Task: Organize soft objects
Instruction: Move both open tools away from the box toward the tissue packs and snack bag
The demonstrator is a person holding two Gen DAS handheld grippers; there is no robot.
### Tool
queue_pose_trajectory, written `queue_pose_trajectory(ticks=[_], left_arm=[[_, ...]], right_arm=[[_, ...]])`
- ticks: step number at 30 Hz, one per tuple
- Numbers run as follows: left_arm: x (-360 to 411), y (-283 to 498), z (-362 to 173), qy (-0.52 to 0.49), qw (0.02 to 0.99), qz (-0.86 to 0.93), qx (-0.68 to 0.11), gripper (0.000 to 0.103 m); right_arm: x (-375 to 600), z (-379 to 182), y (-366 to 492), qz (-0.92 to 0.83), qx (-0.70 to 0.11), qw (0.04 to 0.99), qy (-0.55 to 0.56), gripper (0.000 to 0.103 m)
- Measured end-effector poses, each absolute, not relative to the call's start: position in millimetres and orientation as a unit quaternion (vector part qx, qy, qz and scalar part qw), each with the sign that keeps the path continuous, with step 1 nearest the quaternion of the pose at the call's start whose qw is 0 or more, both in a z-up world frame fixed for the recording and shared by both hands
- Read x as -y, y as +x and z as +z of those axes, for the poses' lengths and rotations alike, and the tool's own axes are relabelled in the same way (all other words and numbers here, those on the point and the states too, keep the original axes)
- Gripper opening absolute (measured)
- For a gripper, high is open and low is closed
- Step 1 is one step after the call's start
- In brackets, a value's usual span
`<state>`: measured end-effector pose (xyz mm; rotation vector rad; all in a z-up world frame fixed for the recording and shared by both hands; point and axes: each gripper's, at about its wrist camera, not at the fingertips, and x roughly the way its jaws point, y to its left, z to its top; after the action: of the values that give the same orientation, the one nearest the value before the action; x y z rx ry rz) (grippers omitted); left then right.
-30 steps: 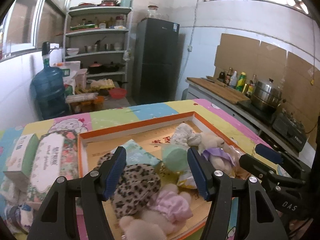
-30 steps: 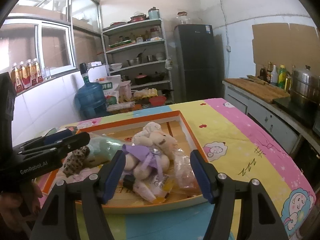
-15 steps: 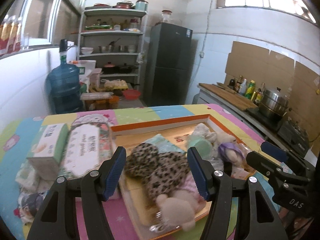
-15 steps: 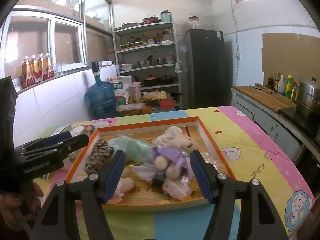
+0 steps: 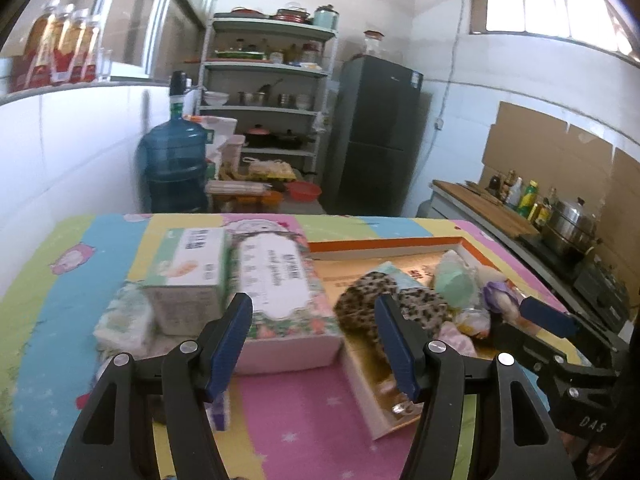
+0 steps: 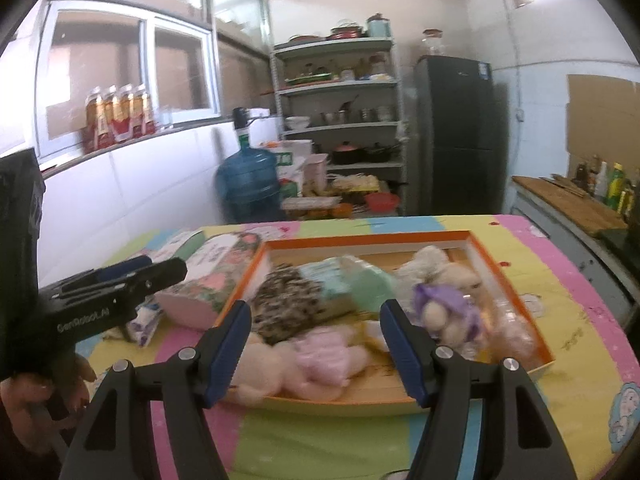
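Observation:
An orange-rimmed tray (image 6: pixel 472 235) on the colourful table holds several soft things: a leopard-print plush (image 6: pixel 282 306), a mint green pack (image 6: pixel 370 286), a purple-dressed doll (image 6: pixel 448 312), a pink plush (image 6: pixel 326 356) and a cream plush (image 6: pixel 430 260). The tray (image 5: pixel 384 245) and leopard plush (image 5: pixel 360 300) also show in the left wrist view. Left of the tray lie a floral tissue pack (image 5: pixel 280 284), a green tissue box (image 5: pixel 188 268) and small tissue packs (image 5: pixel 124 320). My left gripper (image 5: pixel 312 344) is open and empty, in front of the floral pack. My right gripper (image 6: pixel 316 346) is open and empty, above the tray's near edge.
The table is covered by a striped cartoon cloth (image 5: pixel 72 272). Behind it stand a blue water jug (image 5: pixel 174 168), a shelf rack (image 5: pixel 268 112) and a dark fridge (image 5: pixel 376 136). A counter with bottles and a steel pot (image 5: pixel 568 224) runs along the right wall.
Both grippers have drawn back from the tray and swung left. The left one now faces the tissue packs instead of the plush toys. Both stay open and empty.

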<state>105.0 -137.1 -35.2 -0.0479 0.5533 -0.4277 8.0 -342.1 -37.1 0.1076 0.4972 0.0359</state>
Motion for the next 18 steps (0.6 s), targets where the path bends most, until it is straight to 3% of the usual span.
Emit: queue_pose_trajectory(ticks=[18], left_arm=[[69, 99, -37, -0.051, 0.944, -0.186, -0.269, 0.065]], right_arm=[[276, -32, 14, 0.076, -0.258, 0.963, 0.028, 0.067]])
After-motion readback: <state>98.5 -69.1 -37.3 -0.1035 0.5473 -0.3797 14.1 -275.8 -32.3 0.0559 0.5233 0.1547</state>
